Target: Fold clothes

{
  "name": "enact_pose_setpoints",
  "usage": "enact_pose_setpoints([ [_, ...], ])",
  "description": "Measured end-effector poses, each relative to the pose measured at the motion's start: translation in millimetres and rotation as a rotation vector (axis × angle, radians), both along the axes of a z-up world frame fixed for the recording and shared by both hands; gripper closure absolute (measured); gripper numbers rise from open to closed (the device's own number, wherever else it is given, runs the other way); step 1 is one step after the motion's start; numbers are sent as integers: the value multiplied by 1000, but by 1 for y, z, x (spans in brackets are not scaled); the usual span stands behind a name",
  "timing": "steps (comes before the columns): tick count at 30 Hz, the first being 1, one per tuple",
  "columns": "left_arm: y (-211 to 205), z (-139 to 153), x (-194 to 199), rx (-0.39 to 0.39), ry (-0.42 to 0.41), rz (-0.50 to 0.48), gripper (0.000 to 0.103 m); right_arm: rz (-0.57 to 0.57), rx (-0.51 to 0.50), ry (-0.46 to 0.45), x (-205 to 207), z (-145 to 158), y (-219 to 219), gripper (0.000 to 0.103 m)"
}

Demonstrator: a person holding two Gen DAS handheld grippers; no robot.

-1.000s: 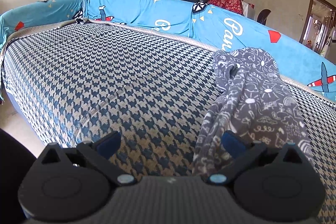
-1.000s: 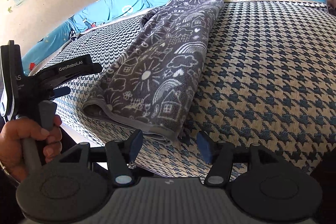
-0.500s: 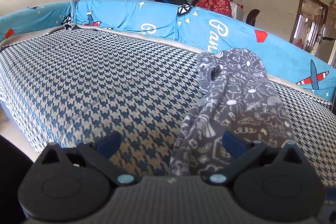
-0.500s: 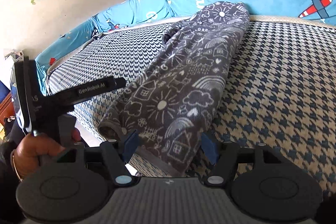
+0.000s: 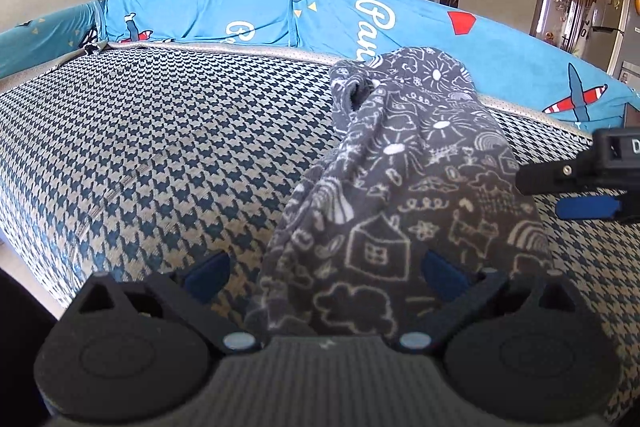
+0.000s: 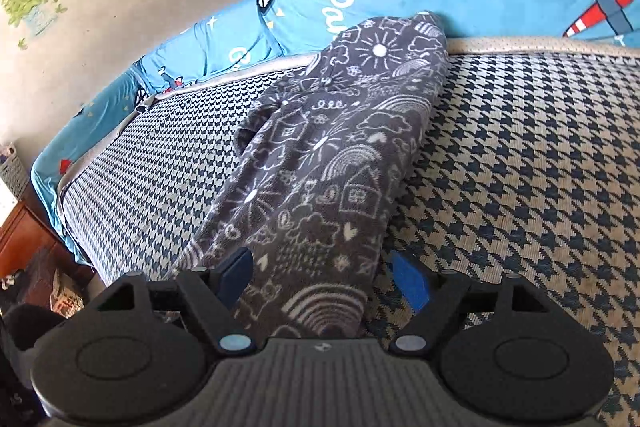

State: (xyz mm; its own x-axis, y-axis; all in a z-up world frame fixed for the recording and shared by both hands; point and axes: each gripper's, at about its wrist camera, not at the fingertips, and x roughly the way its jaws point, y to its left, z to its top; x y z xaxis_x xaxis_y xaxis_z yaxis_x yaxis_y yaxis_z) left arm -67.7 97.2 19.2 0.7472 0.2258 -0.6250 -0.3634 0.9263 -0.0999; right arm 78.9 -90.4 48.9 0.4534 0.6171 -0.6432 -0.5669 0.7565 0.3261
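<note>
A: What changed?

B: Both have closed in. The left hand-held gripper point(image 5: 326, 273) and right hand-held gripper point(image 6: 324, 273), fingers apart, now straddle the near end of the grey doodle-print fleece garment point(image 6: 332, 163).

A: Meaning?

B: Probably a grab for another fold. It lies lengthwise on the houndstooth bed point(image 5: 160, 147), reaching the blue printed cushion point(image 5: 260, 15).

Bright, even daylight, sharp focus, soft shadows, strong fisheye bending and dark vignetted corners.
</note>
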Motion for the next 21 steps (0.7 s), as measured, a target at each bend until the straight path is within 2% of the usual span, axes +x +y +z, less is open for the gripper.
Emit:
enact_pose_setpoints([
  [4, -5, -1, 7, 5, 18, -22, 0, -37, 8, 27, 25, -4, 3, 26],
  [15, -4, 11, 40, -81, 57, -62, 0, -91, 44, 45, 66, -6, 12, 26],
  [21, -10, 13, 67, -107, 75, -98, 0, -167, 73, 83, 86, -11, 3, 24],
])
